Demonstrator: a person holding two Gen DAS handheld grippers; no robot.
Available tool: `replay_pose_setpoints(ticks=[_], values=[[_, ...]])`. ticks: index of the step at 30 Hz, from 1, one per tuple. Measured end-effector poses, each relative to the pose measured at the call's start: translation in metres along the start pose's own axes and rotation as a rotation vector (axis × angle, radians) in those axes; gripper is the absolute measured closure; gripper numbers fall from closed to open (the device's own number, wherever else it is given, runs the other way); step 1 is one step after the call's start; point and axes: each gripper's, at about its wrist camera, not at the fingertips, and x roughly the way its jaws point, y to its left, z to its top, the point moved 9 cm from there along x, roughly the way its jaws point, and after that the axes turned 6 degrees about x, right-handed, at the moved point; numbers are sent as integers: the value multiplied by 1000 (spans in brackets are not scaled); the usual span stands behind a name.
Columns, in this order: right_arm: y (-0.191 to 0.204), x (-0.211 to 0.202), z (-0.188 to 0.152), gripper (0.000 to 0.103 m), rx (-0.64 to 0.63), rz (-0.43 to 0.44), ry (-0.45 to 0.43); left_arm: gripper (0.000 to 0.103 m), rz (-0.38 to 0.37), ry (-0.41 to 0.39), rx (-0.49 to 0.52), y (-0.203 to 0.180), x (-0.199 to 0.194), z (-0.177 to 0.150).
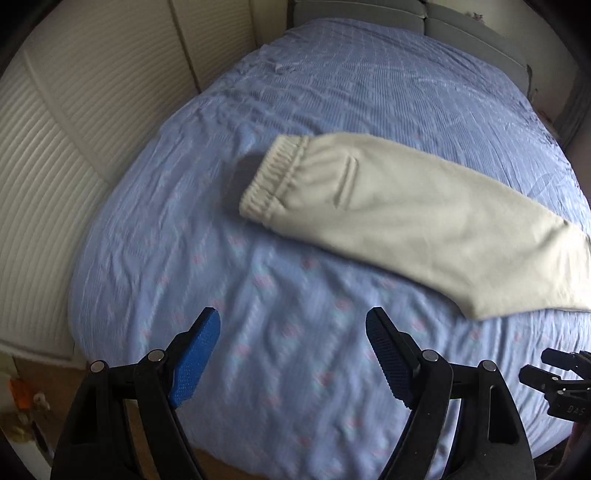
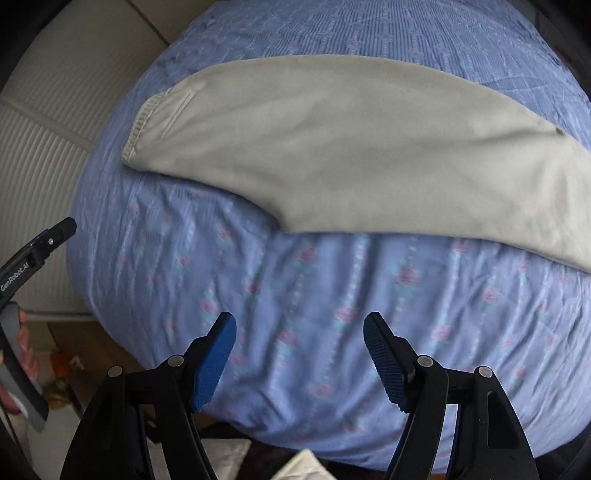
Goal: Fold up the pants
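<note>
Cream pants (image 1: 399,214) lie flat on the blue floral bedspread (image 1: 258,332), folded lengthwise, with the elastic waistband (image 1: 273,177) at the left and the leg running off to the right. They also show in the right wrist view (image 2: 332,155). My left gripper (image 1: 293,354) is open and empty, above the bedspread in front of the pants. My right gripper (image 2: 299,358) is open and empty, also short of the pants. The other gripper shows at the edge of each view.
A dark object (image 1: 240,177) sticks out from under the waistband. White ribbed wardrobe doors (image 1: 74,129) stand left of the bed. A grey headboard (image 1: 406,14) is at the far end. Clutter lies on the floor (image 2: 66,369) near the bed's front left corner.
</note>
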Motion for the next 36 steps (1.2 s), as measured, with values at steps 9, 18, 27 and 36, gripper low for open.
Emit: replay_pose_setpoints(ticks=[9,18,27,36], values=[[68,24,93,30,51,-40,-28,34,-161,-57,97,42,81,116],[138,30,183,30,2,-15,-89,39,-382,69,-88,55,165,169],[147,49,184,30,-7,-19,-24,68,-460,167,-78,32,195,157],[153,55,183,30,-12,2,-12,95,-365,74,-104,54,166,167]])
